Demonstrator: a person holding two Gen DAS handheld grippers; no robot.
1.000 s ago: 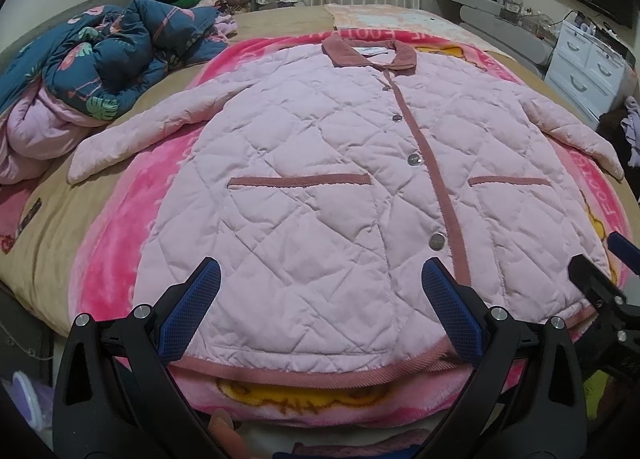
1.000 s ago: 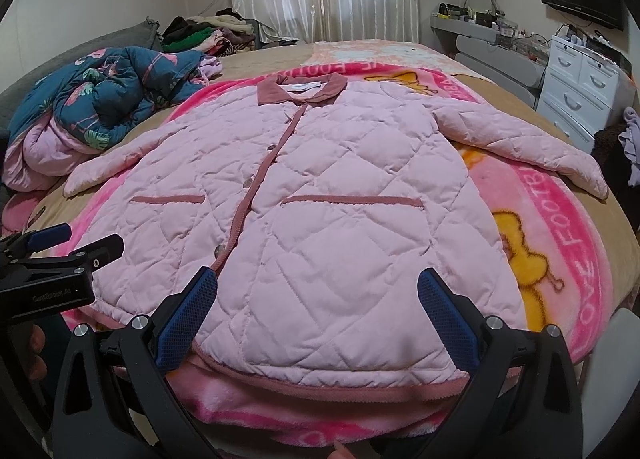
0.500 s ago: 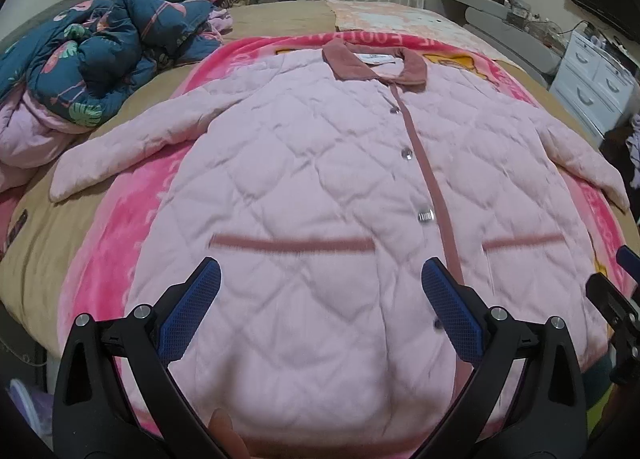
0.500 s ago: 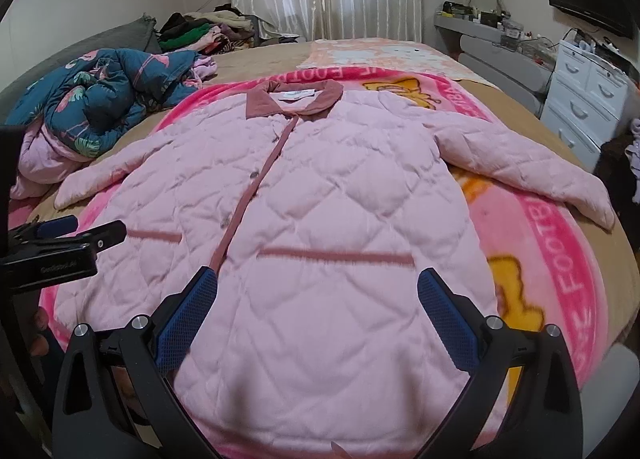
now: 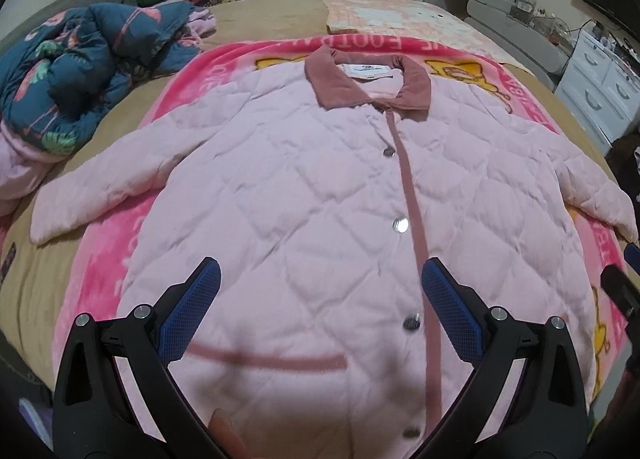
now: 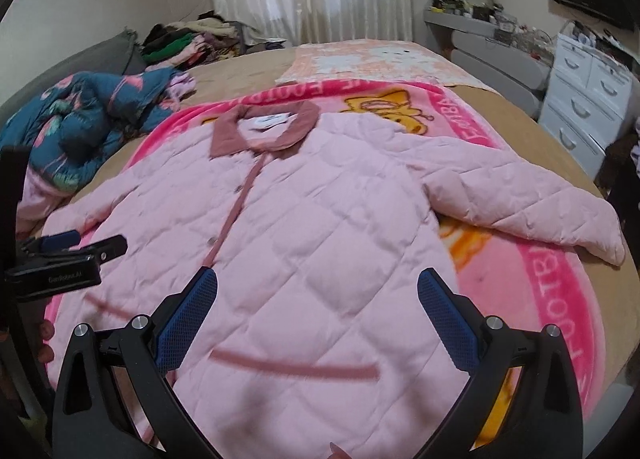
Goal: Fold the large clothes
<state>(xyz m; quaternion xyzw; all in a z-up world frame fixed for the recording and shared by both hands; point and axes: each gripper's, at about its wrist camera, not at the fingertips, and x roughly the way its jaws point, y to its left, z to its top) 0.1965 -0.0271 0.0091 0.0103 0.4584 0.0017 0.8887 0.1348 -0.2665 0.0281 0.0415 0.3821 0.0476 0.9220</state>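
Observation:
A pink quilted jacket (image 5: 304, 195) (image 6: 332, 219) with a dusty-rose collar (image 5: 368, 83) lies flat and buttoned, front up, on a pink blanket (image 5: 120, 243). Both sleeves are spread out: one (image 5: 108, 183) to the left, the other (image 6: 528, 203) to the right. My left gripper (image 5: 318, 291) hovers open over the jacket's lower left half, beside the button placket. Over the lower right half my right gripper (image 6: 316, 291) is also open, nothing between its blue pads. The hem is hidden below both views.
A crumpled teal floral quilt (image 5: 84, 67) lies on the bed's left side, with piled clothes (image 6: 184, 39) behind it. White drawers (image 6: 588, 99) and a grey shelf stand to the right. A pale patterned cloth (image 6: 376, 59) lies beyond the collar.
Both grippers have moved forward over the jacket, from its hem toward the middle. The hem has dropped out of view. Both stay open.

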